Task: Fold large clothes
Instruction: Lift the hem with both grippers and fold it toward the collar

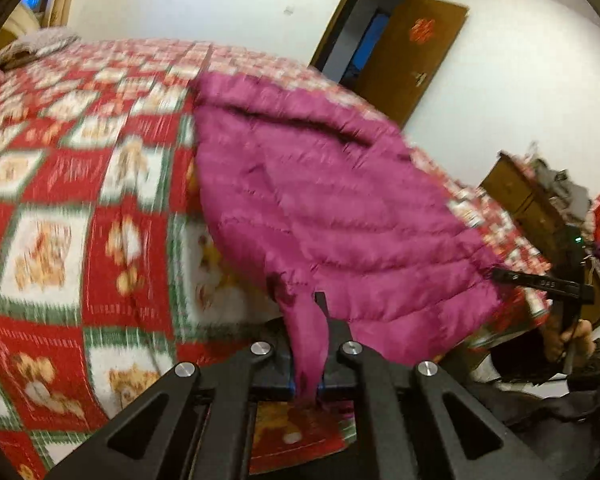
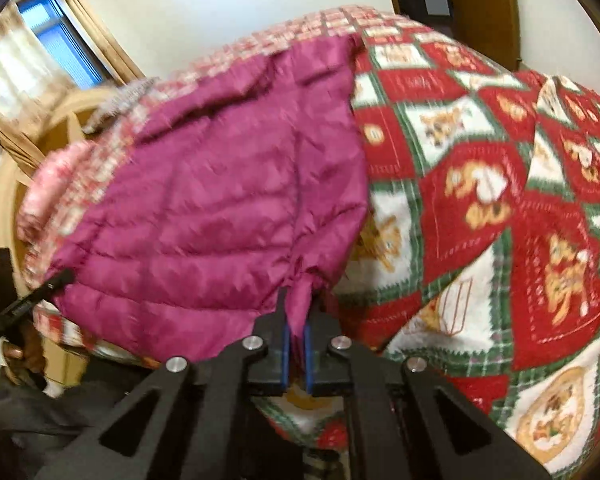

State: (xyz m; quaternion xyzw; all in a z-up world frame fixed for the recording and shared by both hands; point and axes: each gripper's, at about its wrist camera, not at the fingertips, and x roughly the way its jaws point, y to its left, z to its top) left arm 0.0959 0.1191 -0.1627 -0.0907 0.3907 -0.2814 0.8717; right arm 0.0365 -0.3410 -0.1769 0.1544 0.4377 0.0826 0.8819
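A magenta quilted puffer jacket lies spread on a bed with a red, white and green teddy-bear quilt. My left gripper is shut on a bunched corner of the jacket's near hem, which hangs down between the jaws. In the right wrist view the same jacket fills the middle, and my right gripper is shut on the hem's other near corner, pinched between its blue pads. Each gripper shows in the other's view: the right gripper at the jacket's right corner, the left gripper at its left corner.
The quilt covers the whole bed. A brown door stands open in the white wall beyond. A wooden dresser piled with clutter sits to the right. A window with curtains and a wooden headboard are at the bed's far end.
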